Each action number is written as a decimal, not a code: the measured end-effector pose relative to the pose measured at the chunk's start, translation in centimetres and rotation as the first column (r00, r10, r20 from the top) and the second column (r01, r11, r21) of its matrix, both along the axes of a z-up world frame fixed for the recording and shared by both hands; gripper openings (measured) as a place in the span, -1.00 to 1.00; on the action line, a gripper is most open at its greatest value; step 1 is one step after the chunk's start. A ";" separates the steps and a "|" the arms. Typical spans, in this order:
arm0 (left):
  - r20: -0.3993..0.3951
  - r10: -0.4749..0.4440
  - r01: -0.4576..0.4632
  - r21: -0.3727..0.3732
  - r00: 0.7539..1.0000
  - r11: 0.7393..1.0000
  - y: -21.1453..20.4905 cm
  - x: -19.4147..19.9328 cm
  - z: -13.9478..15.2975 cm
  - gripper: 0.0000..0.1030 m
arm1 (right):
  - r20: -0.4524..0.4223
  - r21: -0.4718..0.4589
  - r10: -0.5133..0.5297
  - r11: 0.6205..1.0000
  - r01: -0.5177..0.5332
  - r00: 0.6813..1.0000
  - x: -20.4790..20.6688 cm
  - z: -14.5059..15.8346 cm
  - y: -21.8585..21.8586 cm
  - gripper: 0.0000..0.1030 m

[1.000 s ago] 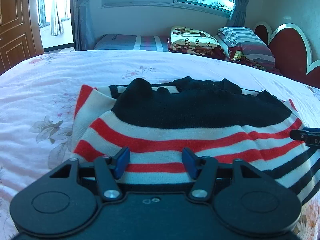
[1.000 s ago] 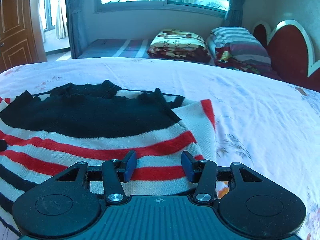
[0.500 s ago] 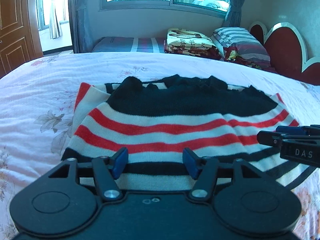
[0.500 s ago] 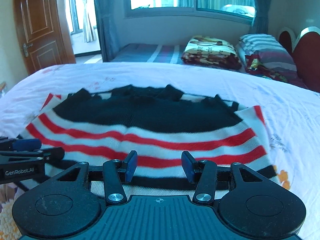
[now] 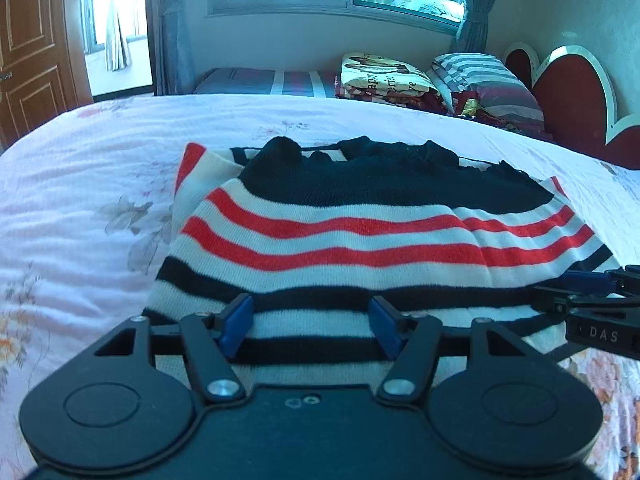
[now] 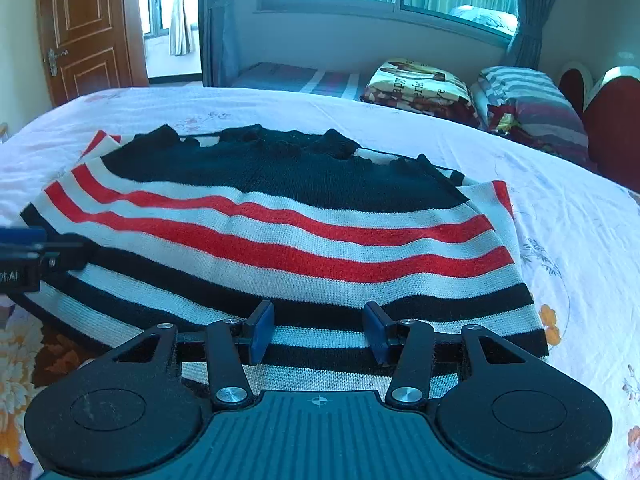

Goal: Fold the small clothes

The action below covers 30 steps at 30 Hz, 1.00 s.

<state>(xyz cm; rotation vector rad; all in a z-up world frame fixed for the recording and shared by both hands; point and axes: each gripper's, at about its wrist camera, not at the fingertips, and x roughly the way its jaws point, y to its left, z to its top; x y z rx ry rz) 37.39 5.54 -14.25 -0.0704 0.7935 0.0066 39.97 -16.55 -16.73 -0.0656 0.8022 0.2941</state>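
A small knit sweater (image 5: 340, 232) with red, white and black stripes and a black upper part lies folded flat on the bed. My left gripper (image 5: 310, 320) hovers over its near hem towards the left side. Its jaws are opening and nothing is pinched between the blue pads. My right gripper (image 6: 318, 328) stands open over the near hem of the sweater (image 6: 280, 240) towards the right side, also gripping nothing. The right gripper's fingers (image 5: 576, 280) show at the right edge of the left wrist view. The left gripper's fingers (image 6: 24, 236) show at the left edge of the right wrist view.
The bed's pale floral sheet (image 5: 88, 184) spreads all around the sweater. Folded blankets (image 5: 384, 78) and a striped pillow (image 5: 488, 80) lie at the far side below the window. A red headboard (image 5: 568, 96) stands at the right and a wooden door (image 6: 84, 28) at the left.
Both grippers have drawn back towards the sweater's near hem, so more of its black stripes shows. The left jaws have widened slightly. Each gripper has come into the other's view.
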 end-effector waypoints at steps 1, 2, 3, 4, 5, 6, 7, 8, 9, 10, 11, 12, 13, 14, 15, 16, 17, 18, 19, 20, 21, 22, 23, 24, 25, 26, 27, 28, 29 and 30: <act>-0.007 0.008 -0.008 -0.016 1.000 1.000 0.1 -0.3 0.1 0.35 | 0.002 0.014 -0.003 1.000 0.003 1.000 0.0 0.2 -0.1 -0.05; -0.012 0.017 -0.017 -0.028 1.000 0.999 0.2 -0.5 0.1 0.40 | 0.006 0.023 -0.002 1.000 0.002 1.000 -0.1 0.5 -0.1 -0.05; -0.016 0.024 -0.024 -0.035 1.000 0.999 0.3 -0.6 0.2 0.41 | 0.011 0.025 0.002 1.000 -0.002 1.000 0.0 0.8 0.0 -0.05; -0.021 0.030 -0.031 -0.042 0.999 0.999 0.3 -0.8 0.2 0.44 | 0.015 0.023 0.006 1.000 -0.007 1.000 0.0 0.9 0.2 -0.05; -0.026 0.037 -0.039 -0.048 0.999 0.998 0.4 -0.9 0.3 0.47 | 0.017 0.023 0.011 1.000 -0.011 1.000 0.1 1.1 0.3 -0.05; -0.031 0.046 -0.048 -0.055 0.998 0.997 0.4 -0.9 0.3 0.48 | 0.017 0.025 0.013 1.000 -0.014 1.000 0.2 1.2 0.4 -0.05; -0.037 0.055 -0.057 -0.066 0.998 0.996 0.5 -1.0 0.3 0.49 | 0.017 0.028 0.015 0.999 -0.015 1.000 0.4 1.3 0.5 -0.05; -0.042 0.063 -0.067 -0.080 0.997 0.995 0.7 -1.0 0.3 0.50 | 0.017 0.031 0.017 0.999 -0.017 1.000 0.5 1.4 0.5 -0.05; -0.046 0.074 -0.078 -0.098 0.996 0.992 0.9 -1.1 0.4 0.51 | 0.017 0.031 0.020 0.999 -0.020 1.000 0.7 1.5 0.6 -0.05; -0.047 0.086 -0.091 -0.118 0.995 0.989 1.1 -1.2 0.5 0.56 | 0.017 0.032 0.023 0.999 -0.023 1.000 0.8 1.5 0.7 -0.05; -0.051 0.096 -0.102 -0.139 0.994 0.985 1.4 -1.3 0.5 0.61 | 0.018 0.031 0.027 0.999 -0.027 0.999 0.9 1.6 0.8 -0.05; -0.057 0.106 -0.114 -0.155 0.993 0.981 1.6 -1.4 0.5 0.62 | 0.018 0.031 0.030 0.999 -0.031 0.999 1.0 1.6 0.9 -0.05; -0.060 0.114 -0.123 -0.163 0.992 0.979 1.7 -1.4 0.6 0.64 | 0.018 0.031 0.034 0.999 -0.034 0.999 1.2 1.6 0.9 -0.05; -0.064 0.121 -0.131 -0.168 0.991 0.977 1.8 -1.5 0.7 0.67 | 0.018 0.031 0.036 0.999 -0.037 0.999 1.3 1.6 1.0 -0.05; -0.069 0.129 -0.139 -0.174 0.989 0.975 1.9 -1.6 0.7 0.68 | 0.018 0.031 0.040 0.999 -0.041 0.999 1.4 1.6 1.1 -0.05; -0.076 0.136 -0.148 -0.185 0.988 0.971 2.0 -1.7 0.7 0.70 | 0.019 0.030 0.044 0.999 -0.044 0.999 1.5 1.6 1.2 -0.05; -0.083 0.145 -0.159 -0.199 0.986 0.967 2.2 -1.9 0.6 0.71 | 0.020 0.028 0.048 0.998 -0.048 0.999 1.7 1.5 1.4 -0.05; -0.088 0.153 -0.169 -0.214 0.984 0.962 2.4 -2.2 0.5 0.71 | 0.019 0.028 0.051 0.998 -0.051 0.999 1.8 1.4 1.4 -0.05; -0.095 0.162 -0.179 -0.227 0.982 0.957 2.6 -2.4 0.4 0.71 | 0.017 0.031 0.052 0.998 -0.053 0.998 1.9 1.2 1.4 -0.05; -0.098 0.171 -0.190 -0.238 0.980 0.953 2.8 -2.7 0.2 0.71 | 0.014 0.034 0.053 0.998 -0.053 0.999 2.0 1.1 1.4 -0.05; -0.101 0.178 -0.198 -0.252 0.979 0.947 2.9 -3.0 0.1 0.71 | 0.011 0.036 0.054 0.998 -0.054 0.999 2.0 0.9 1.4 -0.05; -0.099 0.188 -0.209 -0.270 0.977 0.940 3.2 -3.3 -0.1 0.71 | 0.007 0.037 0.054 0.998 -0.055 0.999 2.1 0.7 1.4 -0.05; -0.101 0.213 -0.233 -0.299 0.972 0.925 3.6 -3.8 -0.3 0.70 | 0.003 0.038 0.052 0.998 -0.052 0.999 2.1 0.5 1.3 -0.05; -0.115 0.244 -0.269 -0.332 0.963 0.904 4.1 -4.3 -0.6 0.69 | 0.001 0.041 0.049 0.998 -0.049 0.999 2.2 0.3 1.3 -0.05; -0.132 0.273 -0.302 -0.378 0.953 0.875 4.7 -4.8 -1.0 0.65 | -0.001 0.045 0.047 0.998 -0.047 0.999 2.3 0.2 1.2 -0.05; -0.147 0.297 -0.332 -0.428 0.943 0.841 5.2 -5.1 -1.5 0.62 | -0.002 0.050 0.043 0.998 -0.043 0.999 2.4 0.1 1.1 -0.05; -0.151 0.318 -0.351 -0.471 0.936 0.810 5.6 -5.4 -1.9 0.62 | -0.001 0.054 0.041 0.998 -0.041 0.999 2.4 0.0 1.1 -0.05; -0.139 0.333 -0.356 -0.507 0.933 0.785 6.0 -5.5 -2.2 0.61 | 0.001 0.056 0.042 0.998 -0.042 0.999 2.5 -0.1 1.1 -0.05; -0.120 0.339 -0.348 -0.541 0.933 0.766 6.2 -5.4 -2.3 0.58 | 0.004 0.058 0.043 0.997 -0.043 0.999 2.6 0.0 1.2 -0.05; -0.111 0.340 -0.340 -0.566 0.934 0.751 6.4 -5.0 -2.5 0.56 | 0.009 0.060 0.047 0.997 -0.048 0.999 2.7 0.0 1.3 -0.05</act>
